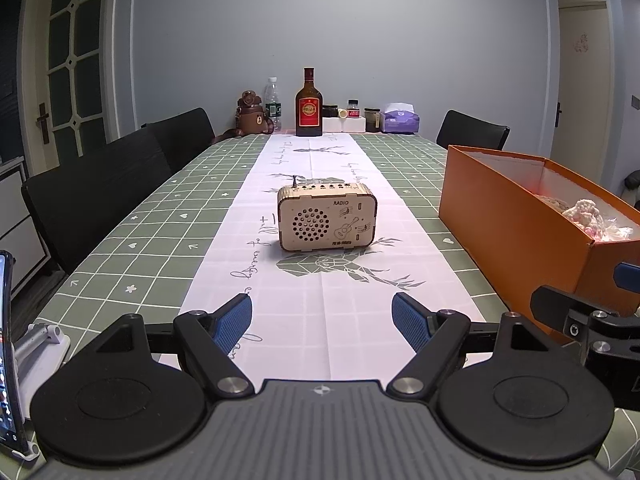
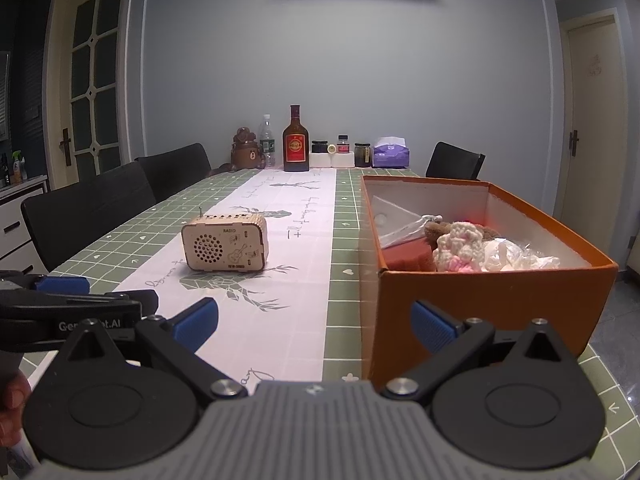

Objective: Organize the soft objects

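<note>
My left gripper (image 1: 322, 322) and right gripper (image 2: 314, 326) hover low at the near table edge, jaws apart, holding nothing. The soft things, a crocheted toy (image 2: 460, 250) among them, already lie in the orange box (image 2: 492, 300) to the right. Reaching in carelessly, I could knock its near wall or bump the wooden radio (image 1: 327, 216).
</note>
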Tool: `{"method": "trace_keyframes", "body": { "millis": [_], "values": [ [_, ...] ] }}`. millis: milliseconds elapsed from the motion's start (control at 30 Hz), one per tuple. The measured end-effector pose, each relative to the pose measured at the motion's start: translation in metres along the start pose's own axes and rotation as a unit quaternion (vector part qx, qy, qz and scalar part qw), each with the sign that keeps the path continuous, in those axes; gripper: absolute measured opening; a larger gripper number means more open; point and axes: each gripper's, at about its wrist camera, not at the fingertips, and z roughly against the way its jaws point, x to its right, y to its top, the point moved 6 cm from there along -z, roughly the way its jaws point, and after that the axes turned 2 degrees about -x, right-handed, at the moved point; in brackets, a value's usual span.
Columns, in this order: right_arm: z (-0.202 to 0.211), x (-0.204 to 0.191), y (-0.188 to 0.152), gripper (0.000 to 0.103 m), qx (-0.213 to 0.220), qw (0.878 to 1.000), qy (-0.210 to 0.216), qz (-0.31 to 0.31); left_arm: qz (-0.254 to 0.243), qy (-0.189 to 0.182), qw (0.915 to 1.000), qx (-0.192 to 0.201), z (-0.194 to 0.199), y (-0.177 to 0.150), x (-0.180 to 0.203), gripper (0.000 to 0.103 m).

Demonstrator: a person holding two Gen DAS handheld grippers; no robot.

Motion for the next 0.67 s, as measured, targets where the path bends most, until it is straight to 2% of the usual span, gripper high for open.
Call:
{"method": "trace_keyframes", "body": {
  "millis": [667],
  "values": [
    [-0.0046,-0.0032,-0.0020,0.100,-0.009,1.000,0.005,0.001,0.005,0.004,1.0000,0.000,0.0014,-0.0003,-0.0020,0.093]
  ]
}}
